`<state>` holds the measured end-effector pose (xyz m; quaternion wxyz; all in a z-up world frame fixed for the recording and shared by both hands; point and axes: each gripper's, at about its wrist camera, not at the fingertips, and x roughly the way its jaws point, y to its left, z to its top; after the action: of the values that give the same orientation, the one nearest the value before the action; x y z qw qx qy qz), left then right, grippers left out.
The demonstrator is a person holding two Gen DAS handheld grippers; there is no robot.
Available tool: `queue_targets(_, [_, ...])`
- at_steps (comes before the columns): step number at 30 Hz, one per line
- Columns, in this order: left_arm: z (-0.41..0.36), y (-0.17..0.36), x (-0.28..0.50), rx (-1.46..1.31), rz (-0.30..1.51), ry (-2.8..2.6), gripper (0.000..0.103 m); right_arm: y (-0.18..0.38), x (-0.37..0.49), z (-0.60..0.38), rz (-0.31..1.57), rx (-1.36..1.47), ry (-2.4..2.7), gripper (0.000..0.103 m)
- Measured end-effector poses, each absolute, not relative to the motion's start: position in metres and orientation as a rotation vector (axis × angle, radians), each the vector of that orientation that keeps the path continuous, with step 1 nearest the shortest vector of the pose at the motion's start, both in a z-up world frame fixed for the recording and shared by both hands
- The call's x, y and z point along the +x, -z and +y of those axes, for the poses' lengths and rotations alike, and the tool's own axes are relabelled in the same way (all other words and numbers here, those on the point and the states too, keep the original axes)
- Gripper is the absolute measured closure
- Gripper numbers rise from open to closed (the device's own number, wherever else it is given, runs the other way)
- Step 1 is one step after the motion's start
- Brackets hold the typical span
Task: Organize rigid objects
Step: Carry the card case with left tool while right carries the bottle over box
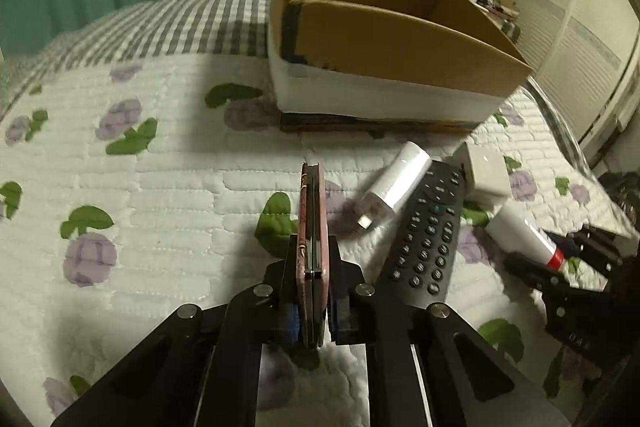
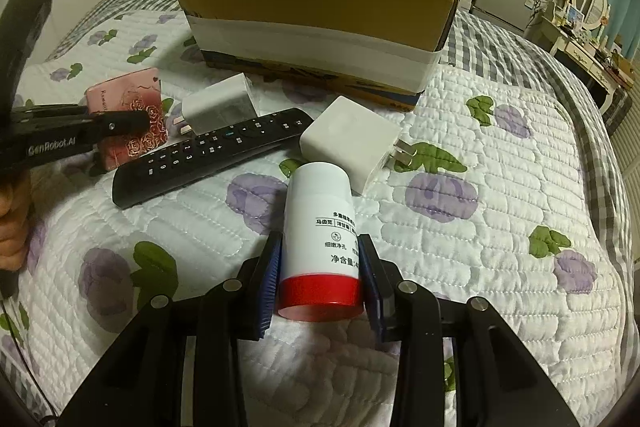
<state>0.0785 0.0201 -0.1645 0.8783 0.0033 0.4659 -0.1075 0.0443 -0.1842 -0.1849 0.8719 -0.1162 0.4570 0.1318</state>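
On the quilt (image 2: 500, 131) before one box (image 2: 320, 11): two chargers (image 2: 348, 143), one remote (image 2: 208, 155), one pink case (image 1: 314, 247) clamped by left gripper (image 1: 314, 267), one bottle (image 2: 320, 239) clamped by right gripper (image 2: 320, 283).

The open cardboard box (image 2: 316, 23) stands at the far side of the quilt (image 2: 500, 227), its raised walls barring a low approach. Before it the black remote (image 2: 212, 155), two white chargers (image 2: 220, 103) (image 2: 352, 139) and the pink case (image 2: 128, 119) crowd the middle. The quilt right of them lies bare.
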Motion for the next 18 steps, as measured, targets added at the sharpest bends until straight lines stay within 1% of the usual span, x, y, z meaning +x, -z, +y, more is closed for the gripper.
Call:
queue_targets(6, [0.019, 0.145, 0.057, 0.031, 0.925, 0.225, 0.093, 0.176, 0.032, -0.181, 0.927, -0.23, -0.273, 0.067])
queue_targets(13, [0.027, 0.096, 0.033, 0.01, 0.817, 0.217, 0.093, 0.15, 0.009, -0.182, 0.859, -0.19, -0.265, 0.067])
queue_targets(18, [0.028, 0.052, 0.019, -0.006, 0.722, 0.231, 0.093, 0.119, -0.008, -0.183, 0.776, -0.171, -0.237, 0.067])
